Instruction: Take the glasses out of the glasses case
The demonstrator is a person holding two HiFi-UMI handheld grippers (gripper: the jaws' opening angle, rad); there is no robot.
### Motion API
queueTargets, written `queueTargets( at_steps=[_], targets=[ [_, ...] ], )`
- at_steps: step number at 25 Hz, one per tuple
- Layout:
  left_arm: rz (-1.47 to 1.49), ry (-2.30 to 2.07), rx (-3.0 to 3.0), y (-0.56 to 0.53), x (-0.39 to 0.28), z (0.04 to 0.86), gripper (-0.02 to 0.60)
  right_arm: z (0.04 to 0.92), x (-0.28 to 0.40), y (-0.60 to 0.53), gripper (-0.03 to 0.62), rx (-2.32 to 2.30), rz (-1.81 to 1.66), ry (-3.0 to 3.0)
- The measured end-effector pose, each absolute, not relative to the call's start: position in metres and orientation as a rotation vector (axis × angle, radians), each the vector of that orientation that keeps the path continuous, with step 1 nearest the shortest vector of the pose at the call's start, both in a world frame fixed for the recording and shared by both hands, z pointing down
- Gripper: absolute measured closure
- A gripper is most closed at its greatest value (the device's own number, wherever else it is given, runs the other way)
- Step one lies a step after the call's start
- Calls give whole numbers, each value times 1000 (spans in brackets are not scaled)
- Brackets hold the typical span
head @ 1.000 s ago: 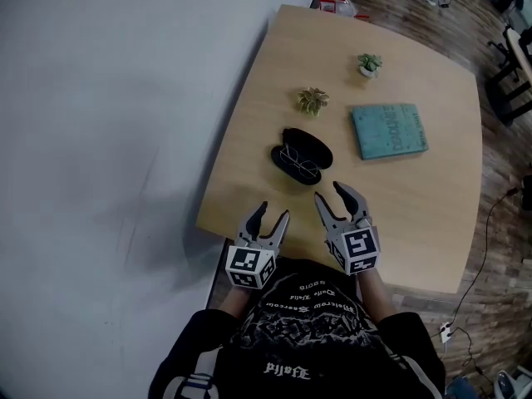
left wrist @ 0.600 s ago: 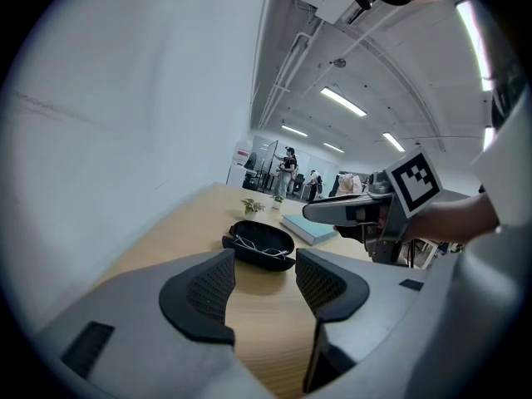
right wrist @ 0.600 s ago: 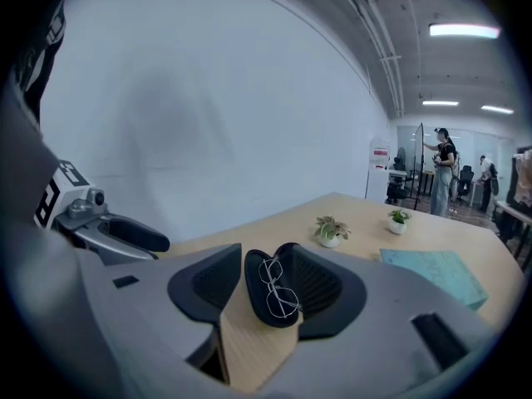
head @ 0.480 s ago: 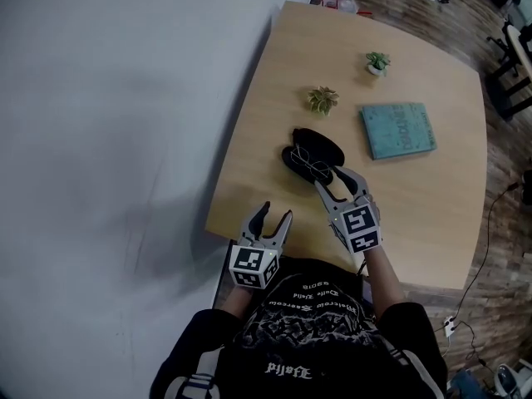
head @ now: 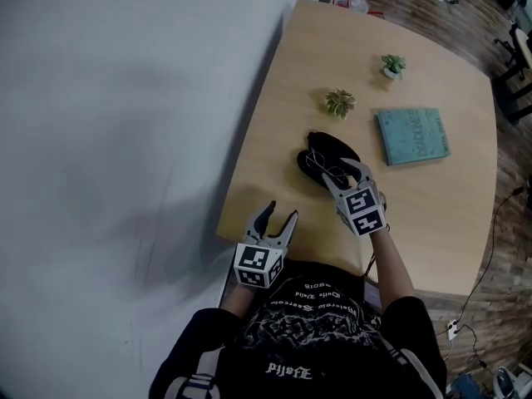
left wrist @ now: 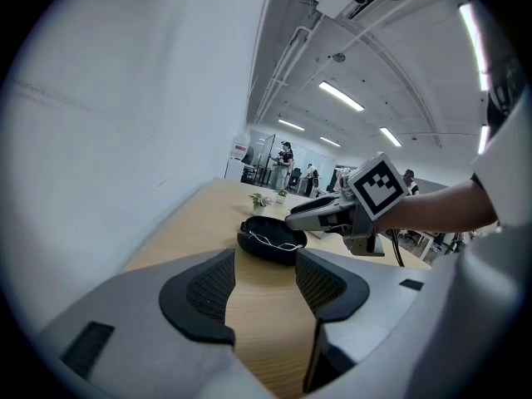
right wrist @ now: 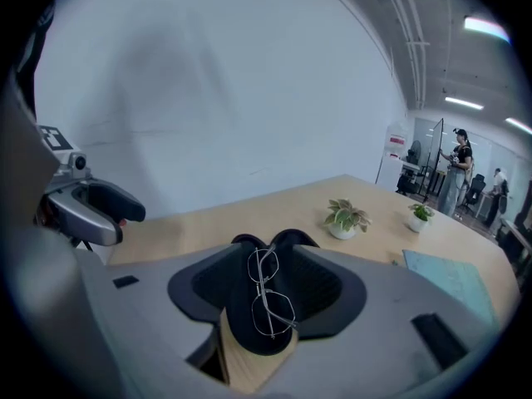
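Observation:
An open black glasses case [head: 326, 151] lies on the wooden table [head: 432, 198], with thin wire-framed glasses [head: 318, 165] lying in it. My right gripper [head: 341, 173] is open, its jaws standing on either side of the case's near end. In the right gripper view the glasses [right wrist: 268, 293] lie lengthwise in the case [right wrist: 249, 335] between the two pads, untouched. My left gripper [head: 278, 220] hangs open and empty at the table's near edge, a short way from the case [left wrist: 270, 244]. The right gripper [left wrist: 332, 214] shows there, over the case's right side.
Two small potted plants [head: 339, 102] [head: 391, 65] stand beyond the case. A teal book [head: 413, 136] lies to the right of it. A grey wall borders the table's left edge. People stand far off in the room behind.
My right gripper has moved forward from the table's near part until its open jaws straddle the case. The left gripper has hardly shifted.

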State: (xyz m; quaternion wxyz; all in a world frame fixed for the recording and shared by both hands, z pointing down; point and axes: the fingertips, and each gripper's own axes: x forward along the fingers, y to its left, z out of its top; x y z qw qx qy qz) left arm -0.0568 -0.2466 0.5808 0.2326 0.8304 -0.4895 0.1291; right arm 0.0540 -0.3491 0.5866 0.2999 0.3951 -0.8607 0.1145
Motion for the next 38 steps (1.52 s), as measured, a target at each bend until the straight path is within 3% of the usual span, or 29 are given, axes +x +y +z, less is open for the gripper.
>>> queueTargets(
  at_steps=[25,30,32,38],
  targets=[
    [483,-1091,2284,-264,-43,611,348,673,46,-369,388,706,278,-2047],
    [488,-1098,2260,-266,-47,617,348,672,44,-370,422,695,230,-2037],
    [488,-1098,2258,-267,-48,619,348,672,45,-372,493,707,196,-2024],
    [475,-1101,2257,-266,-47,619,347,671,43,-369,511,692,126,-2003]
  ],
)
